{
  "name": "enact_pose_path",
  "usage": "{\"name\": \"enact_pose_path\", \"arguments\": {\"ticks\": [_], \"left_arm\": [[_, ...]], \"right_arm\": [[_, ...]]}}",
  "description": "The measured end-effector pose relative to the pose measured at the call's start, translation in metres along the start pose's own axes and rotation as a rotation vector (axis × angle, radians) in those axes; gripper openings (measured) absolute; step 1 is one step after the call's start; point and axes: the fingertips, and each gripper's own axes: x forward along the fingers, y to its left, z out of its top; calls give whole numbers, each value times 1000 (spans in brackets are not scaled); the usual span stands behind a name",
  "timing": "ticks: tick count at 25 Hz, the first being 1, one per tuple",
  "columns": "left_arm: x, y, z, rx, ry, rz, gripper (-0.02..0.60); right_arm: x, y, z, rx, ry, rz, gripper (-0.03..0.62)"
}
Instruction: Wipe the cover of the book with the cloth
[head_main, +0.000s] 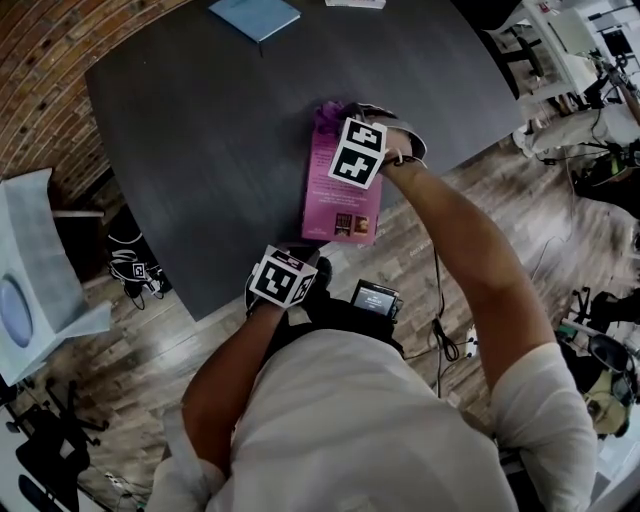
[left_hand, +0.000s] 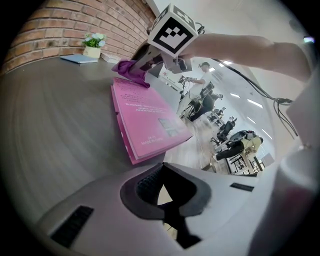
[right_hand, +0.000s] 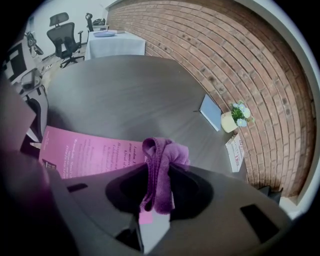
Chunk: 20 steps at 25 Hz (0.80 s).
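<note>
Dark grey table (head_main: 200, 150), set against a brick wall (head_main: 60, 50). The pink book (head_main: 335, 190) lies flat and closed at the table's near edge, cover up. The purple cloth (right_hand: 162, 160) sits bunched on the book's far end. The right gripper (right_hand: 159, 175) has its jaws clamped on that cloth. The left gripper (left_hand: 162, 172) is held off the near table edge, just short of the book, jaws together with nothing between them. A blue notebook (head_main: 255, 15) and a potted plant (right_hand: 235, 117) stand well apart on the far side.
</note>
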Motion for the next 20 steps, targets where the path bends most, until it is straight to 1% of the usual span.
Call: {"name": "enact_pose_path", "arguments": {"ticks": [5,10,15,20], "left_arm": [[1,5,3,-8,0,0,8],[5,9,6,-19,1,7,8],[6,10,8,-25,13,16,8],[6,11,8,-41,13,14,8]], "right_arm": [[8,12,-1,-21,16,23,112],[10,20,-2,-16,14,33,112],[8,21,-2,-11,10,18,112],[8,24,-1,-18,7,-14,112]]}}
